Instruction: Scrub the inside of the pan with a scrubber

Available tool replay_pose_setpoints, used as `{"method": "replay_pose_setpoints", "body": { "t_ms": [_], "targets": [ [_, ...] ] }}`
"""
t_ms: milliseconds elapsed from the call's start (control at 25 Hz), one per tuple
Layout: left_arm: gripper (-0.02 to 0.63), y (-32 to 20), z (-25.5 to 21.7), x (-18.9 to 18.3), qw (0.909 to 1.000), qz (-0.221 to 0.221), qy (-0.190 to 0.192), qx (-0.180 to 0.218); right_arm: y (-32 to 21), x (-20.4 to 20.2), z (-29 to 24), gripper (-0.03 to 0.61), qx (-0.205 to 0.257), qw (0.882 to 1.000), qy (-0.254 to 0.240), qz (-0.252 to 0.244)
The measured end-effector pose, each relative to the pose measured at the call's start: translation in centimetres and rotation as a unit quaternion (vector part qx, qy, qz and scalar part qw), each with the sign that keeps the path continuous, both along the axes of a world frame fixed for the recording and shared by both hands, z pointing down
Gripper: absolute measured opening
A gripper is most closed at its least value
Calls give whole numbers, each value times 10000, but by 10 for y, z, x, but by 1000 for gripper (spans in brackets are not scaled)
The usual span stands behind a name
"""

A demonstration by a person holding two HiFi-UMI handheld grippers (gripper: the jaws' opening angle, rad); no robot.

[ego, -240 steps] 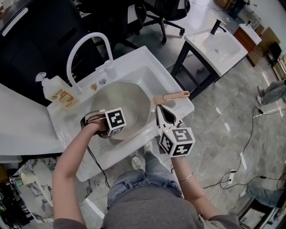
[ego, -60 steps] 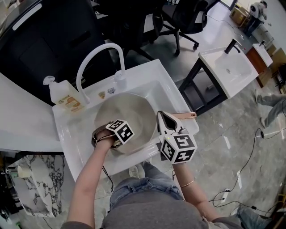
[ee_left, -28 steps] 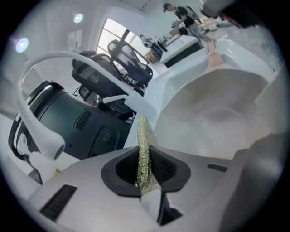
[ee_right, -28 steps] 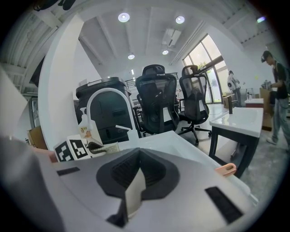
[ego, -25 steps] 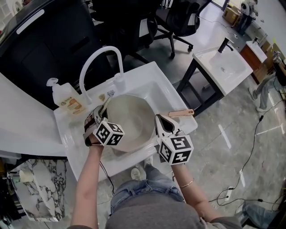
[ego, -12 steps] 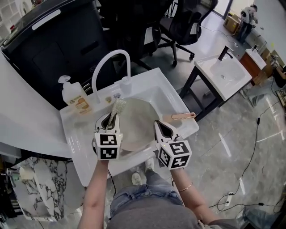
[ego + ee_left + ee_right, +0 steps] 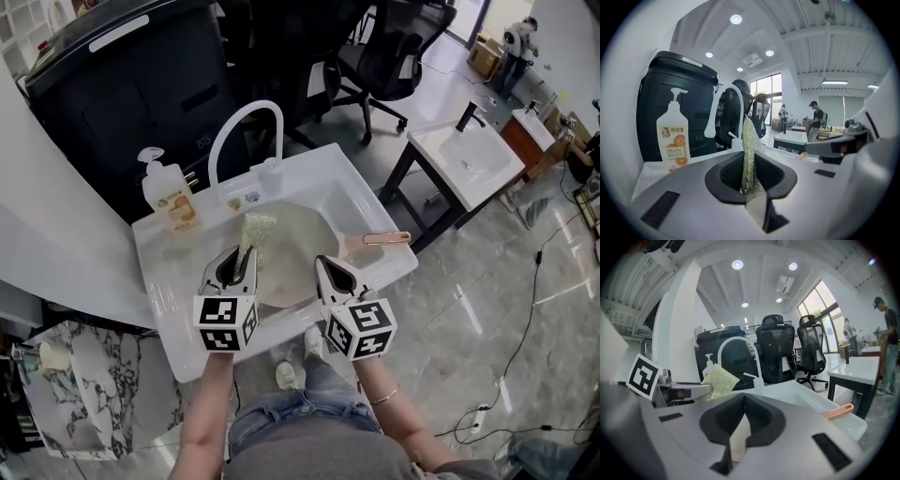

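Pinching the scrubber (image 7: pixel 256 231) upright in the left gripper's (image 7: pixel 244 255) fingers, over the left edge of the pan (image 7: pixel 302 251). Holding the right gripper (image 7: pixel 324 262) just beside, fingers pressed together, empty. Seeing the pan in the white sink (image 7: pixel 178 300), copper handle (image 7: pixel 379 239) pointing right, soap bottle (image 7: pixel 167 195) behind.

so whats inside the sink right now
A pan lies in the sink, its copper handle over the right rim. The left gripper, shut on the scrubber, and the right gripper cover the pan's near edge; the pan hides most of the sink floor.
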State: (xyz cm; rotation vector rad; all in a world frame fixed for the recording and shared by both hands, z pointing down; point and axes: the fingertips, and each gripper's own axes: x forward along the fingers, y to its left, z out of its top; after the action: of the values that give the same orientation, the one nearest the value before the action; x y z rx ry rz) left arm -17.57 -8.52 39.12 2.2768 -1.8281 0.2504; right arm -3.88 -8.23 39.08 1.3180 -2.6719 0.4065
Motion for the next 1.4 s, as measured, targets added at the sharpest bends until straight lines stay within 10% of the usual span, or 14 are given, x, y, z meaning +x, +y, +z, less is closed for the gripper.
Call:
{"method": "replay_pose_setpoints", "body": {
  "t_ms": [1400],
  "targets": [
    [61, 58, 13, 0, 9993, 154, 301, 175, 48, -13, -4, 8, 640, 9979, 81, -19]
  ]
}}
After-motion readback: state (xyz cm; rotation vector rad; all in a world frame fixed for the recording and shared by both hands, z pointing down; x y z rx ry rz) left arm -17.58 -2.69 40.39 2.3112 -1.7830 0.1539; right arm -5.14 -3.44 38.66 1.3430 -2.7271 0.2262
